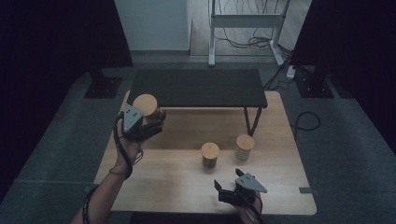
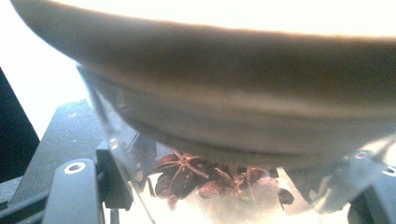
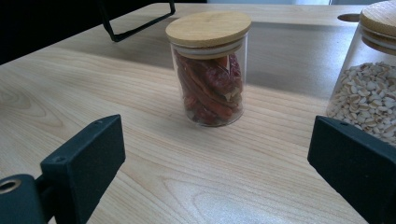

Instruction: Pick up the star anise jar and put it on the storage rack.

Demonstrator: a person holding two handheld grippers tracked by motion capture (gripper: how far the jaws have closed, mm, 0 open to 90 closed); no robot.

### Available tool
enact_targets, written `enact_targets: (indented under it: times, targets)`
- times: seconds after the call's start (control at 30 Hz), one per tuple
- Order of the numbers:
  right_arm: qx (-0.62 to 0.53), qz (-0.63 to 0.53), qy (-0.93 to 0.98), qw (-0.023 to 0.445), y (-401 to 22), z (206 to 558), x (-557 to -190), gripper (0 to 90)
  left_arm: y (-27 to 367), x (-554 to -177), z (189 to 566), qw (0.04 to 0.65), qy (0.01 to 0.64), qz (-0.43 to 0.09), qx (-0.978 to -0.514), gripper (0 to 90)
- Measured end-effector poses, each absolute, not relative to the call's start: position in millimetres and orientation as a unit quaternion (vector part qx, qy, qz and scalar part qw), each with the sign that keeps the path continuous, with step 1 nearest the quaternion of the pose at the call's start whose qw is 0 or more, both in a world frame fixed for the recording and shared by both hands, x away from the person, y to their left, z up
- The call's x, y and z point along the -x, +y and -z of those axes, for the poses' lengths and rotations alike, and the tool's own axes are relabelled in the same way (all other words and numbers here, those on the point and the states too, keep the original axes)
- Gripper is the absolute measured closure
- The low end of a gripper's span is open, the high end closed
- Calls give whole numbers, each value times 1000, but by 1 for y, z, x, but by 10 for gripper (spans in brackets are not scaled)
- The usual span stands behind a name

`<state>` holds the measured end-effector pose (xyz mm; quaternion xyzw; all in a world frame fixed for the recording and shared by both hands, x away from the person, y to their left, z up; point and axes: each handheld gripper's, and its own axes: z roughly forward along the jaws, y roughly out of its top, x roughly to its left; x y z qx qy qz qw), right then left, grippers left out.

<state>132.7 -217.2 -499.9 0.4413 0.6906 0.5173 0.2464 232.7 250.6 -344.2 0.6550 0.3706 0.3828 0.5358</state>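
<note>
on the table [image 1: 187, 186], jars of chillies [image 3: 210, 70], peanuts [image 3: 369, 93]; left claw [image 1: 152, 123] grips star-anise jar [image 1: 147, 107].

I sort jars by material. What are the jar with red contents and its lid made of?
The jar looks like clear glass, though clear plastic is possible: smooth, see-through walls show the red contents. Its lid looks like pale, matte wood or bamboo, with faint grain.

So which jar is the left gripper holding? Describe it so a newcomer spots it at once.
On the light wooden table, look to the left end of the black metal shelf. There the left gripper grips a clear glass jar with a round bamboo lid. It holds dark star anise, while its neighbours stand on the table with red chillies or pale kernels.
</note>
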Motion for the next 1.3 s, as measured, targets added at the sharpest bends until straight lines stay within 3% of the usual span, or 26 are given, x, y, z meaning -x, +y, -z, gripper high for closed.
enact_targets:
  times: [1.3]
  targets:
    - [-436,-518,696,238,-215,501,-134,36,243,-258,322,538,364,-395,-650,261]
